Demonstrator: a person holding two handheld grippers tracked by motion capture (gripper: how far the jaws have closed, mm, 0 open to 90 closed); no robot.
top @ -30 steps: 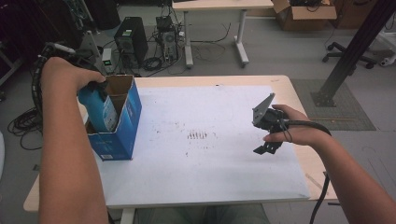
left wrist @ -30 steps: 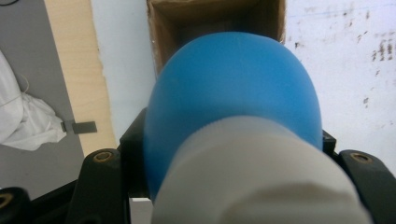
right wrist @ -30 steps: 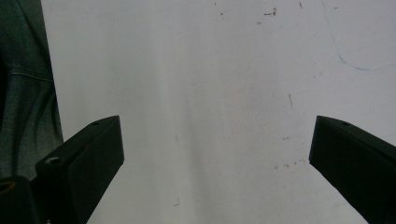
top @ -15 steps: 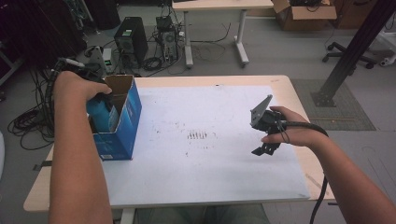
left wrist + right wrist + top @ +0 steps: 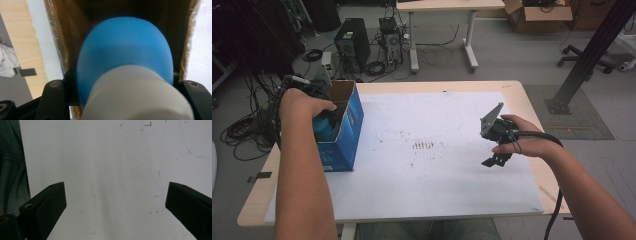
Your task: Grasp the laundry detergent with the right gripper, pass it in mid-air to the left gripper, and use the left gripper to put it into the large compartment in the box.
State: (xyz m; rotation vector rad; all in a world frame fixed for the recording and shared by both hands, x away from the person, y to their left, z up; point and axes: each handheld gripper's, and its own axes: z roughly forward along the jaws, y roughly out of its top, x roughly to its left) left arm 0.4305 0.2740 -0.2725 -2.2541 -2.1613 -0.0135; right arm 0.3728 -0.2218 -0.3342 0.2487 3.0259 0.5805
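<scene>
Holding the bottle in my left gripper, jaws clamped on both sides of its blue body, white cap toward the camera. In the high view it sat at the left of the frame, inside the open top of the box, my left hand over it. Brown cardboard walls showed all around the bottle in the left gripper view. My right gripper hung at the right of the frame above the white sheet, jaws spread wide, nothing between them. Sheet was marked with small dark scuffs near centre.
</scene>
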